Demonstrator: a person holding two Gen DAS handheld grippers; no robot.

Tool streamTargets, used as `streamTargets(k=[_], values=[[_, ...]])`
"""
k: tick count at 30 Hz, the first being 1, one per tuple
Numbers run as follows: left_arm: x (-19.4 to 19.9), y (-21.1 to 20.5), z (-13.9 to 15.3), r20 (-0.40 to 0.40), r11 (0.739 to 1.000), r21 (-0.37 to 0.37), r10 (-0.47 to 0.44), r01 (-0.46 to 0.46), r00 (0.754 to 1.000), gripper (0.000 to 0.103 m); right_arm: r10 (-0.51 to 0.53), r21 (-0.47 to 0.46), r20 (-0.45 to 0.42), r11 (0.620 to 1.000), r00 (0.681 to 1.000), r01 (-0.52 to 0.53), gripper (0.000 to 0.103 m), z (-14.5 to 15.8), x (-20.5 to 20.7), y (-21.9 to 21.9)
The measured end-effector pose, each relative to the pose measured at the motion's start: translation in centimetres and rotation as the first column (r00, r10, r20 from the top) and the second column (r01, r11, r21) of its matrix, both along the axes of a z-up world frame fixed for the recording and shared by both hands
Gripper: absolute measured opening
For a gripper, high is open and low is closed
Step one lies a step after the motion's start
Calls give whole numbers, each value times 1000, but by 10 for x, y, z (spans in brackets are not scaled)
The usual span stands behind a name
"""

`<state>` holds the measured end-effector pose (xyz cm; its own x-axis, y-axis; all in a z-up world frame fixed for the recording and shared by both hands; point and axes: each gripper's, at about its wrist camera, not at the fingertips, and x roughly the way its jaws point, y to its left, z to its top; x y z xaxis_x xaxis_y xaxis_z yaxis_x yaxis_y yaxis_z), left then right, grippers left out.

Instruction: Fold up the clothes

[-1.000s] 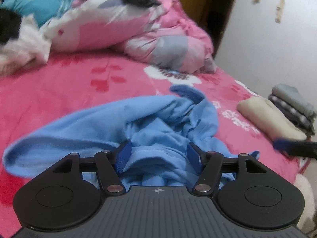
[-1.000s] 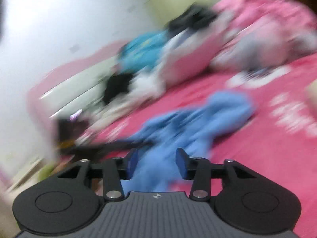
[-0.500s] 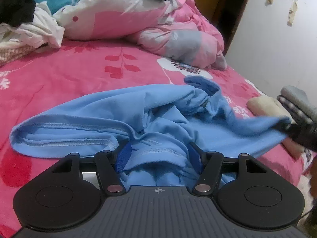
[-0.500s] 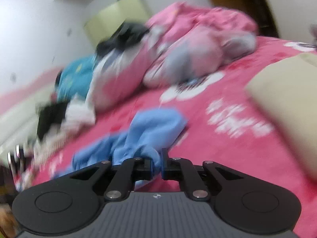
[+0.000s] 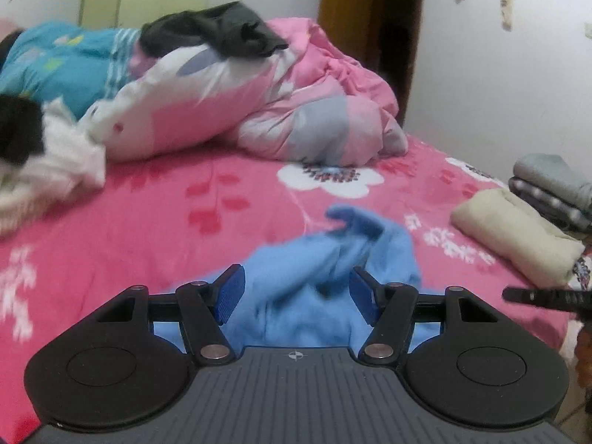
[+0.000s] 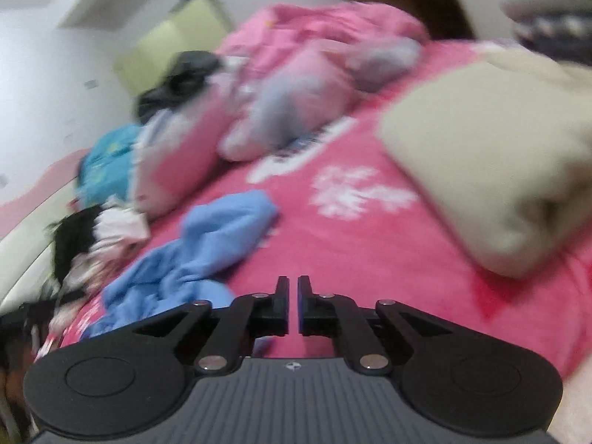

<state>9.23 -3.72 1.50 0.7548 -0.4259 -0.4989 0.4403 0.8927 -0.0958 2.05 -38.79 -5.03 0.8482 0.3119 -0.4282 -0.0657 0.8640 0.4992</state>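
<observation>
While the blue garment (image 5: 333, 270) lies bunched in a heap on the pink bed (image 5: 148, 222), the left wrist view gives us the left claw (image 5: 296, 294) with its jaws well apart, blue cloth showing between them and below. Are the pads pressing on it? They do not appear to; the cloth sits loose in the gap. Off to the right, the folded beige garment (image 5: 514, 233) rests near the bed's edge with a grey folded stack (image 5: 551, 181) behind it, and a dark bar at the far right edge looks like part of the other tool.

Over to the right wrist view, blurred: the right claw (image 6: 293, 305) shows only a narrow slit between its jaws, which have just been easing apart, and nothing lies in that slit. The blue garment (image 6: 207, 244) is off to the left of the claw, crumpled, apart from its tips; the beige fold (image 6: 492, 170) sits to the right.

My read: this is the spreading step, garment not yet flat. Next move calls for each claw to pick a hem or a corner and draw the cloth out smooth before any fold.
</observation>
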Motion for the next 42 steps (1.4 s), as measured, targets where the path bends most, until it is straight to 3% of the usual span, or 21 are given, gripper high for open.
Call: streamTargets(k=[1,2,6,8,13,16,17,18,20,23,28,30,34,38,42], values=[[11,-8,1,-11,1000,13,-21,21,1000,64,25,-5,13,1000,1000,-25,45,3,1,5],[24,-18,0,-29,999,24,-46,46,999,67,47,-9,21,999,999,-47,57,5,2,11],[70,-55,-8,-119,988,33,-145,150,982,68,144,-35,17,989,989,-143,58,1,9,32],[93,-73,-15,-175,979,32,-191,200,966,74,166,-48,-8,985,986,-166,58,-6,10,40],[142,-114,-43,-307,975,85,-170,205,936,71,189,-105,-1,977,982,-188,54,-8,7,44],[161,-119,-58,-377,983,42,-151,180,914,38,172,-192,-16,966,985,-172,26,-8,9,51],[163,-116,-58,-382,986,4,-152,166,912,20,172,-217,-17,961,985,-171,17,-8,9,53],[163,-112,-56,-378,989,-29,-147,147,914,14,175,-228,-16,958,984,-174,12,-8,9,54],[160,-99,-45,-343,992,-84,-120,97,932,6,170,-248,-3,954,985,-166,6,-4,11,56],[149,-71,-18,-245,987,-160,-47,7,969,5,147,-303,62,945,987,-122,6,12,18,55],[118,-7,46,-39,937,-332,96,-104,995,4,138,-409,239,912,961,-29,5,67,39,54],[104,16,71,39,916,-381,153,-127,987,4,140,-449,324,893,936,22,5,95,49,57],[89,45,101,123,884,-440,233,-158,965,4,152,-508,477,851,866,131,5,149,75,67],[87,47,107,207,882,-439,286,-172,936,4,167,-536,586,814,793,225,5,193,112,84],[103,43,96,238,886,-413,327,-210,915,4,189,-583,585,774,789,247,5,203,165,104]])
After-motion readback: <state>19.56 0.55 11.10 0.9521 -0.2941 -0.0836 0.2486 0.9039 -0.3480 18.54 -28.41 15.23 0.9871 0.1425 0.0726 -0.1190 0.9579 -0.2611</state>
